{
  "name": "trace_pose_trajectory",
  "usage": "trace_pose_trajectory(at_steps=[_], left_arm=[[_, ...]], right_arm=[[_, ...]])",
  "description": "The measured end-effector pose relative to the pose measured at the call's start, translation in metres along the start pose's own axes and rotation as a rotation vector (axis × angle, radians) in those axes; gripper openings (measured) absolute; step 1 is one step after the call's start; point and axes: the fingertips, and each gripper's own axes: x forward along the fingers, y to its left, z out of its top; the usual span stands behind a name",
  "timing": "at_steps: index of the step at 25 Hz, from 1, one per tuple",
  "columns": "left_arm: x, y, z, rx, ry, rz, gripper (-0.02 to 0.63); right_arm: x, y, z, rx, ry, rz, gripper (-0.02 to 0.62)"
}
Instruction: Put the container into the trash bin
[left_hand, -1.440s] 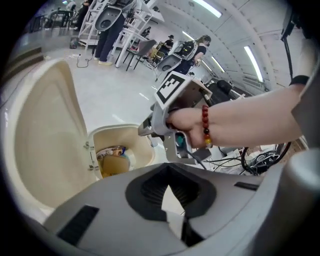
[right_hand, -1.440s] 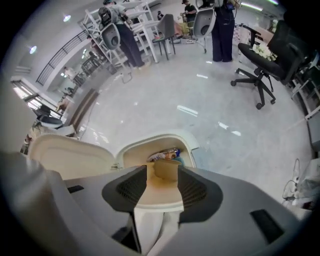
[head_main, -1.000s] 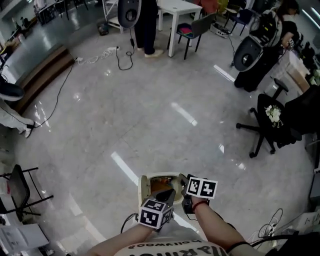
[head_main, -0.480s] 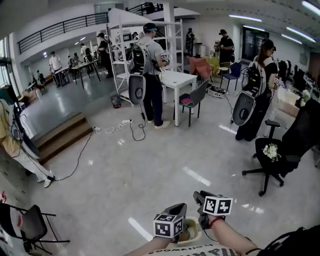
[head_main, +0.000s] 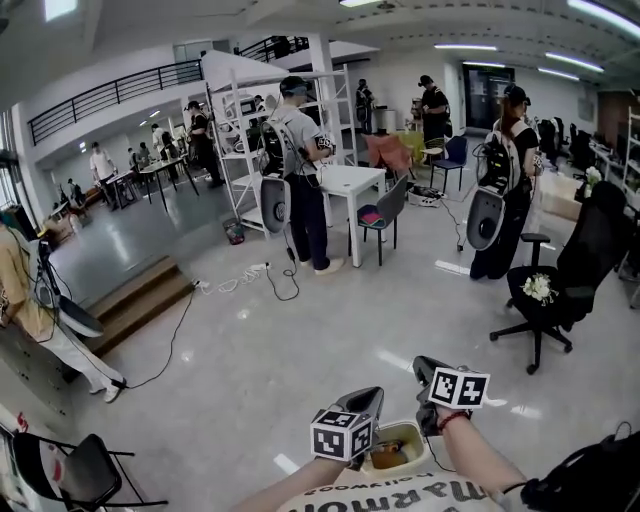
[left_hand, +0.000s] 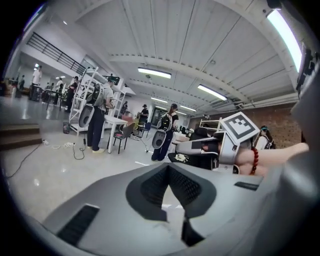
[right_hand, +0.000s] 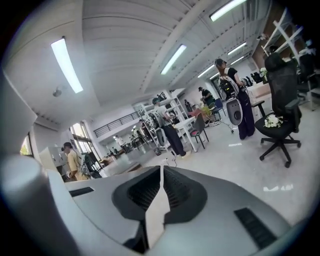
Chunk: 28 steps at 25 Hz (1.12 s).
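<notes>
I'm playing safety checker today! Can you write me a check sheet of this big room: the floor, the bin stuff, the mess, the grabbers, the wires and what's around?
Surface: shiny grey floor.
Job's things: cream trash bin on the floor below both grippers, brown stuff inside; container cannot be told apart from it.
Clutter: black office chair carrying white flowers; folding chair.
Grippers: left gripper jaws together, empty; right gripper jaws closing, almost together, nothing between them.
Cables: white cable and black cable lying on the floor.
Surroundings: white table, wooden steps, several people standing around.
</notes>
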Motion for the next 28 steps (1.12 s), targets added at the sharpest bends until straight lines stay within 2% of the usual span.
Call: trace_pose_trajectory(at_steps=[4, 7, 11, 15, 19, 23, 28], left_arm=[[-0.043, -0.003, 0.007, 0.064, -0.034, -0.024, -0.006], [-0.068, -0.012, 0.01, 0.04, -0.067, -0.047, -0.006], [-0.1, -0.03, -0.006, 0.014, -0.064, -0.075, -0.006], [-0.135, -0.043, -0.02, 0.037, -0.069, -0.103, -0.006], [-0.161, -0.052, -0.038, 0.061, -0.088, -0.086, -0.006], [-0.183, -0.059, -0.04, 0.043, -0.133, -0.064, -0.006], [-0.211, -0.073, -0.04, 0.036, -0.148, -0.085, -0.005]], right_arm=[[-0.038, 0.035, -0.007, -0.033, -0.063, -0.025, 0.021], [-0.071, 0.05, -0.011, -0.065, -0.096, -0.067, 0.021], [-0.111, 0.064, -0.033, -0.111, -0.087, -0.107, 0.003], [-0.147, 0.08, -0.057, -0.111, -0.114, -0.132, 0.003], [-0.186, 0.085, -0.088, -0.15, -0.11, -0.173, 0.003], [-0.216, 0.083, -0.106, -0.166, -0.092, -0.217, 0.003], [-0.24, 0.097, -0.114, -0.179, -0.106, -0.221, 0.003]])
